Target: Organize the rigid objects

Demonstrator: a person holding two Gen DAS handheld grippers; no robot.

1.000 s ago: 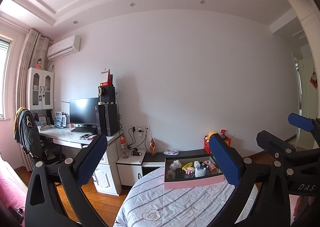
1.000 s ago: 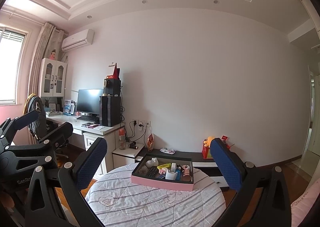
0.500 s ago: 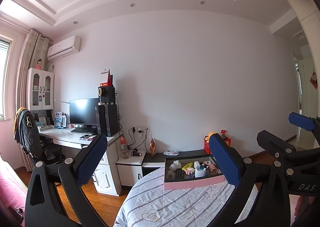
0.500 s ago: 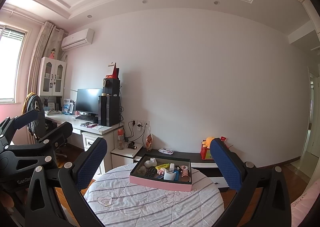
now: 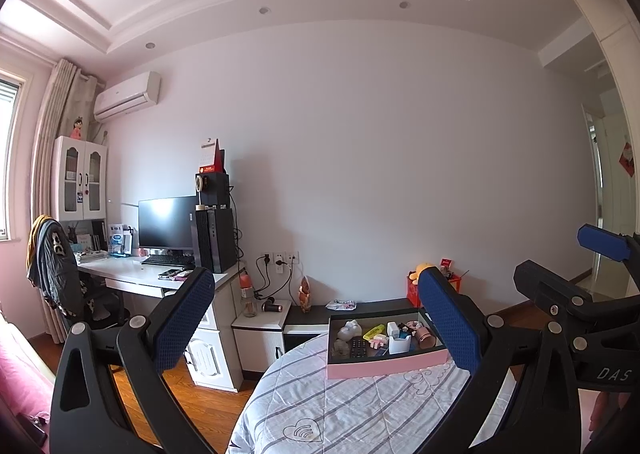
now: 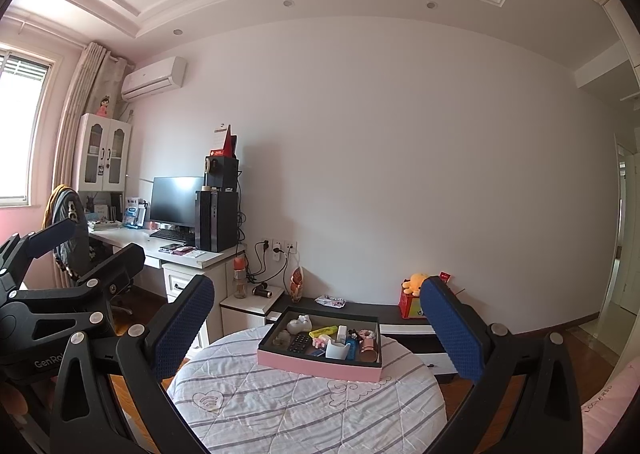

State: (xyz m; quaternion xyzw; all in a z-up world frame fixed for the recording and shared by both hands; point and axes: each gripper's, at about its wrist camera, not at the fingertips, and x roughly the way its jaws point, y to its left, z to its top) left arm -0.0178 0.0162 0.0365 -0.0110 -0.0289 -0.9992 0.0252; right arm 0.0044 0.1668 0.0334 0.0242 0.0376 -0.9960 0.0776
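A pink box (image 6: 320,366) with a dark inside sits at the far side of a round table (image 6: 304,410) under a striped white cloth. It holds several small items: a black remote (image 6: 300,343), a yellow marker (image 6: 325,331), a white cup (image 6: 335,350), a pink can (image 6: 369,346). The box also shows in the left wrist view (image 5: 384,364). My right gripper (image 6: 318,330) is open and empty, well short of the box. My left gripper (image 5: 316,318) is open and empty, to the left of the right one.
A white desk (image 6: 160,250) with monitor and computer tower stands at left, with a chair (image 6: 72,230) draped in a jacket. A low dark cabinet (image 6: 384,312) with an orange plush toy (image 6: 414,284) runs along the wall behind the table.
Both views have shifted only slightly; the box sits a touch lower and closer in the right wrist view. Both grippers stay open.
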